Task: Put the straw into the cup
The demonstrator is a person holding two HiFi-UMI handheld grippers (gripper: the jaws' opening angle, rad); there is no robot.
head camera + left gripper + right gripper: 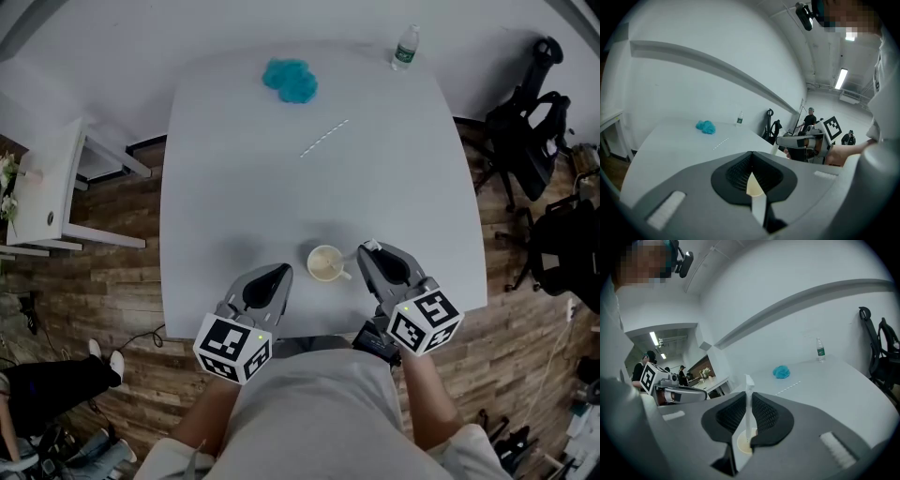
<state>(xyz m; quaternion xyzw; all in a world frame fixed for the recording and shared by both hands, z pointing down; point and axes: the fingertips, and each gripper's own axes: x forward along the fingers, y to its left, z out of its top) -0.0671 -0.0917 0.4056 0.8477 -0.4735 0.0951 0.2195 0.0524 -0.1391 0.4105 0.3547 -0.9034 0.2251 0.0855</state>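
Observation:
A cream cup [325,263] stands near the front edge of the white table [234,178], between my two grippers. My right gripper [372,251] is just right of the cup, shut on a thin white straw [748,383] that stands upright between its pads. In the right gripper view the cup [742,445] shows below the jaws. My left gripper [279,274] hangs left of the cup with its jaws together; a cream sliver shows in their narrow gap and I cannot tell what it is. Another thin white straw [324,138] lies far back on the table.
A teal cloth [291,81] and a water bottle [405,47] sit at the table's far side. A white side table [47,183] stands to the left, black chairs [530,141] to the right. Other people stand in the room's background.

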